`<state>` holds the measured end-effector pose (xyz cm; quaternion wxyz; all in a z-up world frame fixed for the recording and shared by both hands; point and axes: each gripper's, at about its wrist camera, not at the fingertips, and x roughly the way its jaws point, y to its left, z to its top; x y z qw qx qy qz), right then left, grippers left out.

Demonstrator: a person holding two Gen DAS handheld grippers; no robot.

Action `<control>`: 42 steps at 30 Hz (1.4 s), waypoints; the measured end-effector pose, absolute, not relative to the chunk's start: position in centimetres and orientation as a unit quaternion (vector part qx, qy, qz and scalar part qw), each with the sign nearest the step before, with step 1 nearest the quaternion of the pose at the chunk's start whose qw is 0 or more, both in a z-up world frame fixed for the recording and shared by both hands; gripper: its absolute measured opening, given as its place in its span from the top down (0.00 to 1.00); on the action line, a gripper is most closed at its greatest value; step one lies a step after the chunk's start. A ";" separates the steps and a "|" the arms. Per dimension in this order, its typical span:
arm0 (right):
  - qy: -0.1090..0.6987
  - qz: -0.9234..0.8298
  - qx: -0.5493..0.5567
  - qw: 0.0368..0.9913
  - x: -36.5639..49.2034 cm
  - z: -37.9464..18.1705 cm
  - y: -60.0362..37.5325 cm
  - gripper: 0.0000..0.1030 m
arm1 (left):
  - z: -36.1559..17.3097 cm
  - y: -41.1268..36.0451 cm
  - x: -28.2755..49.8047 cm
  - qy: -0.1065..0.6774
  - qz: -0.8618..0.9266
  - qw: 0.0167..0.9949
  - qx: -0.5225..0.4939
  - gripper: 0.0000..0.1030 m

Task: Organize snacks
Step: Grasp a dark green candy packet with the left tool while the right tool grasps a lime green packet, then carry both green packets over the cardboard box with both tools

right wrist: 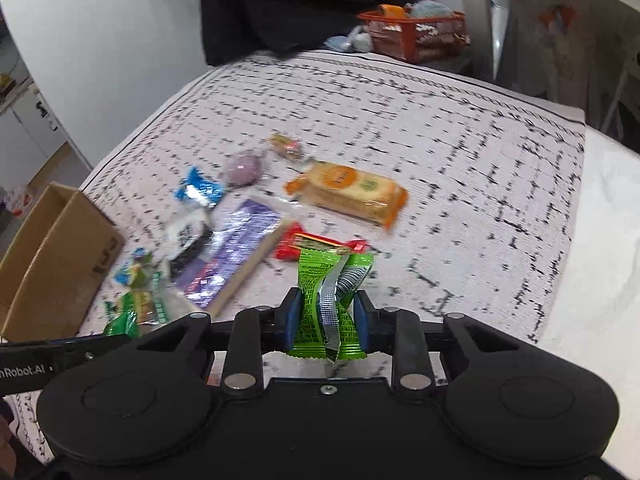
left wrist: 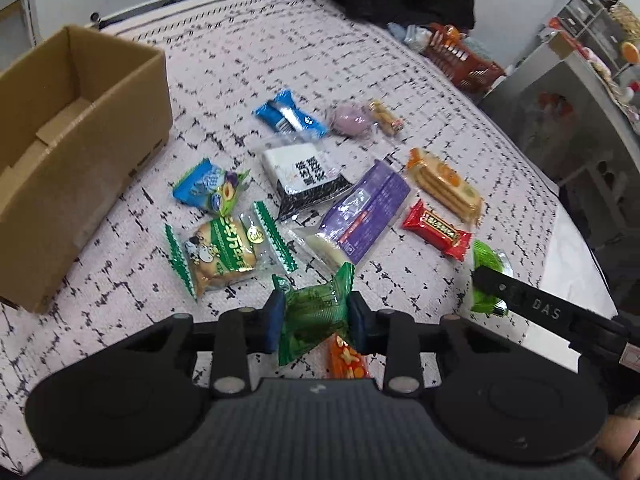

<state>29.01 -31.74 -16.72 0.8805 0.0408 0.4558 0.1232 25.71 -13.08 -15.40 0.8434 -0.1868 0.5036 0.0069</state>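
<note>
My left gripper (left wrist: 316, 326) squeezes a dark green snack (left wrist: 314, 312). My right gripper (right wrist: 327, 322) squeezes a light green snack (right wrist: 330, 300). The cardboard box (left wrist: 120, 92) looks empty.

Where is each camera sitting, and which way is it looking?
Left wrist: on the left gripper, looking down along its fingers at the snacks and cardboard box; it pinches a dark green packet.
Right wrist: on the right gripper, looking down across the patterned cloth; it pinches a light green packet.
Shared: both see the red packet, the cracker pack, the box, and each other's gripper.
</note>
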 end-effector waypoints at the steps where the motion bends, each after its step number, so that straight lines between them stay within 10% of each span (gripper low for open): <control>1: 0.455 0.126 0.038 0.881 28.8 -16.4 -31.3 0.74 | -15.1 -13.0 25.5 0.502 0.004 0.845 -0.185 0.68; 42: 0.391 0.168 -0.003 0.905 22.5 -6.6 -13.3 0.74 | -6.9 -0.3 20.2 0.357 -0.007 0.918 -0.175 0.68</control>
